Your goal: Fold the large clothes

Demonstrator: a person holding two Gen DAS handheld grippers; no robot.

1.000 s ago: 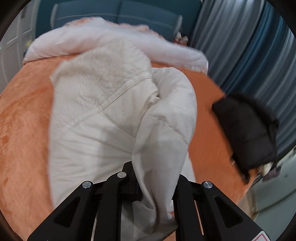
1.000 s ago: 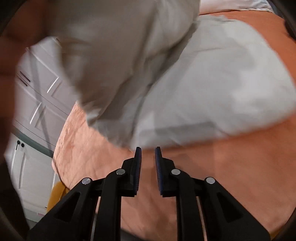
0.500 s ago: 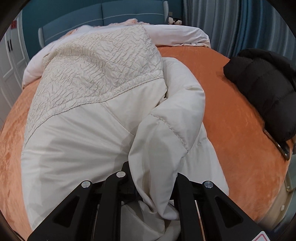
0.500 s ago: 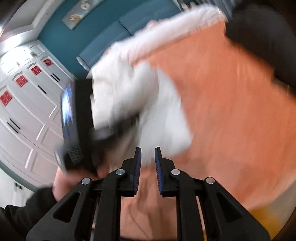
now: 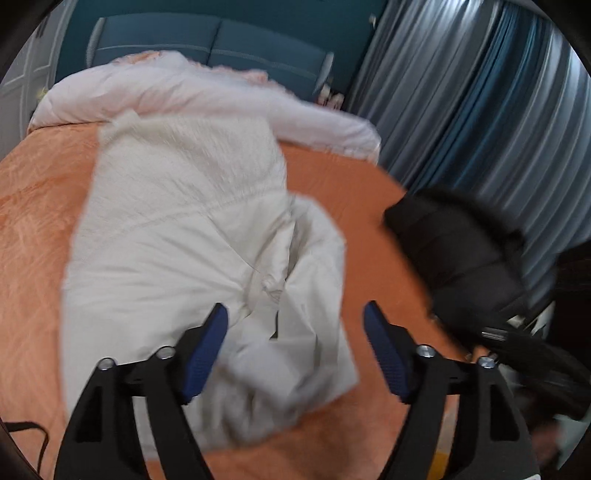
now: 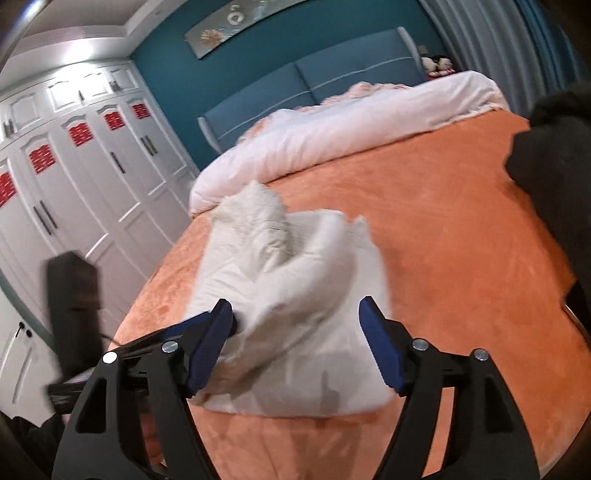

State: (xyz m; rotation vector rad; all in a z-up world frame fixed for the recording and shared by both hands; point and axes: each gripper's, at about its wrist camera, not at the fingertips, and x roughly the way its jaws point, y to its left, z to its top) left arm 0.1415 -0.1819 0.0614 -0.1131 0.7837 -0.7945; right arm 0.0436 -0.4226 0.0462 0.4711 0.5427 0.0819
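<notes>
On the orange bed, both grippers' fingers just spread wide above the cream jacket.

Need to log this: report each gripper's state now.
Left gripper: open, jaws just opened, off the cream coat.
Right gripper: open, jaws just opened, holding nothing.

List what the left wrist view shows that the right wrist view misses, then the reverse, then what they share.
Only the left wrist view: the full black jacket by grey-blue curtains, and a black cord at the bed's edge.

Only the right wrist view: white wardrobe doors, a wall picture, a blurred dark object.

Both: the cream coat on the orange bedspread, white duvet, blue headboard.
</notes>
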